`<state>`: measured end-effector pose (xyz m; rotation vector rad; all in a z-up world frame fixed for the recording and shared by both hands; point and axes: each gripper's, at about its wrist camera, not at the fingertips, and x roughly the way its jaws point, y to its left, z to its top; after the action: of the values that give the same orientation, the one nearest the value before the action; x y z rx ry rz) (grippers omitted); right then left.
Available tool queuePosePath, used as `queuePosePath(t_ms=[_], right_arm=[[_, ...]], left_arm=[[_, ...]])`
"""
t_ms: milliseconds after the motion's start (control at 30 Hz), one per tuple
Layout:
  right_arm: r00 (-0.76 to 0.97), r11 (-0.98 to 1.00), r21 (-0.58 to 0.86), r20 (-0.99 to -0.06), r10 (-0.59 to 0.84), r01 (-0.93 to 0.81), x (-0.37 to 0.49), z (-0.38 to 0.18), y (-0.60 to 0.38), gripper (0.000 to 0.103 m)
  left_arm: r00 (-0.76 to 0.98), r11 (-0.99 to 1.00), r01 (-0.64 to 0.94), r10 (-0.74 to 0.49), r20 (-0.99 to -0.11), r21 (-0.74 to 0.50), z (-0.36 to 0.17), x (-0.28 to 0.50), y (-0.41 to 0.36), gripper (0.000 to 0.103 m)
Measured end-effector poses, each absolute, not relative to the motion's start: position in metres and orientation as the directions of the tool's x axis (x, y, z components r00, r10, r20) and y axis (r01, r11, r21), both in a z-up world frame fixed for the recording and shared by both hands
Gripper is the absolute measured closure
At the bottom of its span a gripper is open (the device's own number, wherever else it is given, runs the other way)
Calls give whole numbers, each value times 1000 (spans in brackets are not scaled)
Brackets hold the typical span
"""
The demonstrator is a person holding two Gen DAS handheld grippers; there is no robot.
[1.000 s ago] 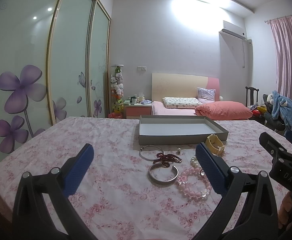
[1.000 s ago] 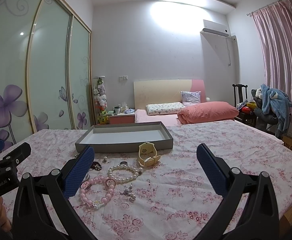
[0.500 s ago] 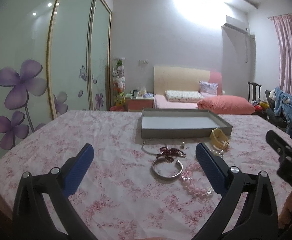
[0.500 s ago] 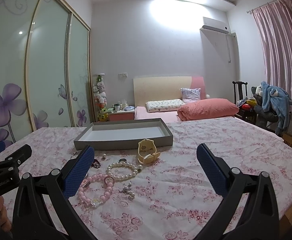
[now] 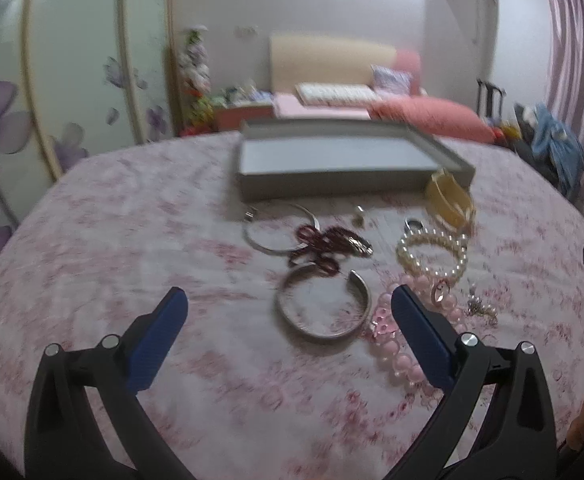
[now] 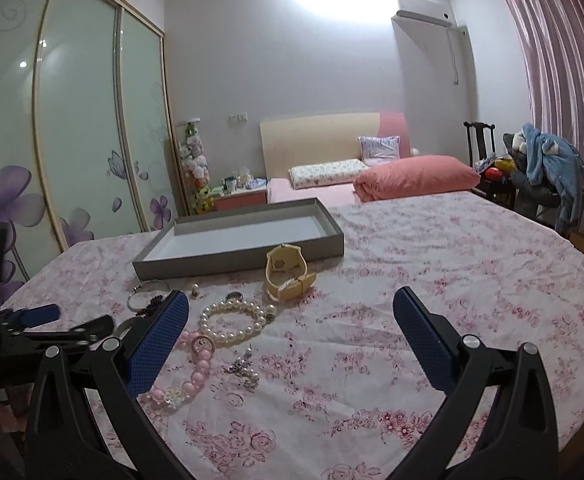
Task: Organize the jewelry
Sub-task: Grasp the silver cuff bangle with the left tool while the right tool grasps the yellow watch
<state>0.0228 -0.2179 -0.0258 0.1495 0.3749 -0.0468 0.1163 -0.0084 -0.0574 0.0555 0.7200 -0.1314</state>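
Observation:
Jewelry lies on a pink floral cloth in front of an empty grey tray [image 5: 343, 184] [image 6: 220, 256]. In the left wrist view a silver cuff bangle [image 5: 323, 308] lies just ahead of my open left gripper [image 5: 288, 312]. Beyond it are a dark red beaded piece [image 5: 327, 242], a thin silver bangle [image 5: 280, 230], a pearl bracelet [image 5: 431, 252], a pink bead bracelet [image 5: 395, 344] and a cream watch [image 5: 449, 200]. My right gripper [image 6: 292, 316] is open and empty, with the pearl bracelet [image 6: 234, 322], pink bead bracelet [image 6: 196, 364] and cream watch [image 6: 288, 272] ahead on its left.
A small silver charm cluster [image 6: 244, 370] lies near the pink beads. The left gripper's body [image 6: 32, 328] shows at the left edge of the right wrist view. A bed with a pink pillow [image 6: 415, 174] and a chair with clothes [image 6: 543, 168] stand behind the table.
My left gripper has tilted down and moved closer to the silver cuff bangle; its view is blurred. My right gripper has moved slightly forward. Both stay open.

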Motion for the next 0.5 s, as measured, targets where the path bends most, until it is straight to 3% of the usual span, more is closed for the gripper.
queuePosePath(t_ms=[200,500], right_arm=[[921,990,123,-389,-19,72,31,-28,-217,2],[910,989,131,-414,-7,67,39,-30,-218,2]], left_arm=[[683,985,171,-115,-721,6,-73,149,-25,4],[588,986,165,-100,-803,-2,-89,171,-28,23]])
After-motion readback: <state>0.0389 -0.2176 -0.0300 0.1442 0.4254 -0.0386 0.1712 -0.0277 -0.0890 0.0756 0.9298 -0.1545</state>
